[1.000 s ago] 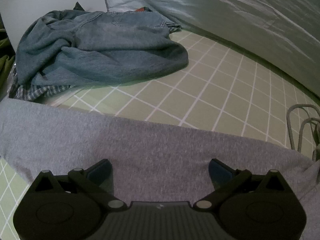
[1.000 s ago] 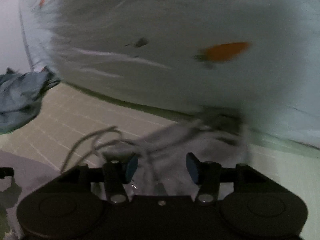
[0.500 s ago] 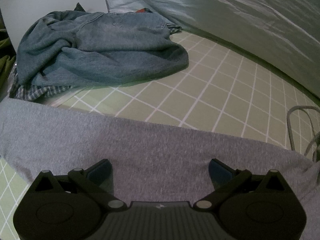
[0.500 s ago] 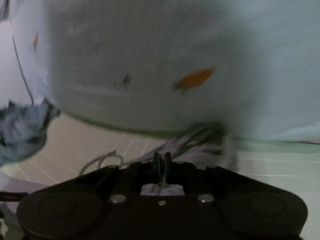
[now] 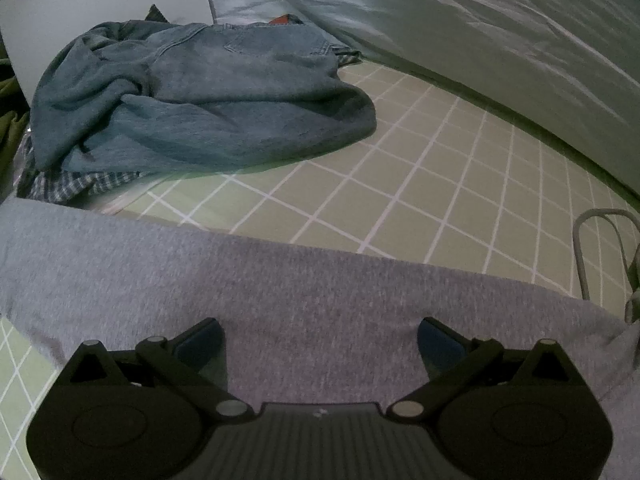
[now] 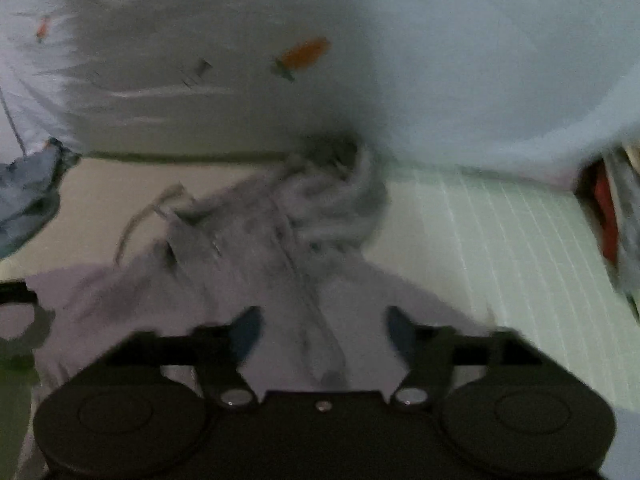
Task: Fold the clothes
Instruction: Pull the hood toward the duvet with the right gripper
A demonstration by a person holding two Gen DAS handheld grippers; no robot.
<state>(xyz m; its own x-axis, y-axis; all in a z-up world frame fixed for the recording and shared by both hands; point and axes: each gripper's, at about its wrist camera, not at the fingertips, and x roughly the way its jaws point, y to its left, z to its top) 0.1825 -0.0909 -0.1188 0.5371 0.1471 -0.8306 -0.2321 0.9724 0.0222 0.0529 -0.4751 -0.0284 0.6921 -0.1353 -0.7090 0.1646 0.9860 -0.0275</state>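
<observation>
A grey hooded garment (image 5: pixel 320 280) lies spread flat on the green grid mat (image 5: pixel 440 184). My left gripper (image 5: pixel 318 340) hovers just over its cloth, open wide, with nothing between the fingers. In the blurred right wrist view the same garment (image 6: pixel 248 272) shows its bunched hood (image 6: pixel 336 196) at the far end and a pale drawstring (image 6: pixel 136 224) trailing left. My right gripper (image 6: pixel 324 330) is open above the garment's middle seam and holds nothing.
A heap of blue denim (image 5: pixel 192 100) on checked cloth (image 5: pixel 80 184) sits at the mat's far left. A pale sheet-covered wall (image 5: pixel 480 28) borders the far side. The drawstring loop (image 5: pixel 580 248) lies at the right. Red and dark items (image 6: pixel 608 216) stand at the right edge.
My right gripper was open, shut half a second ago, and is open again; it has swung right and back over the garment. The left gripper has not moved.
</observation>
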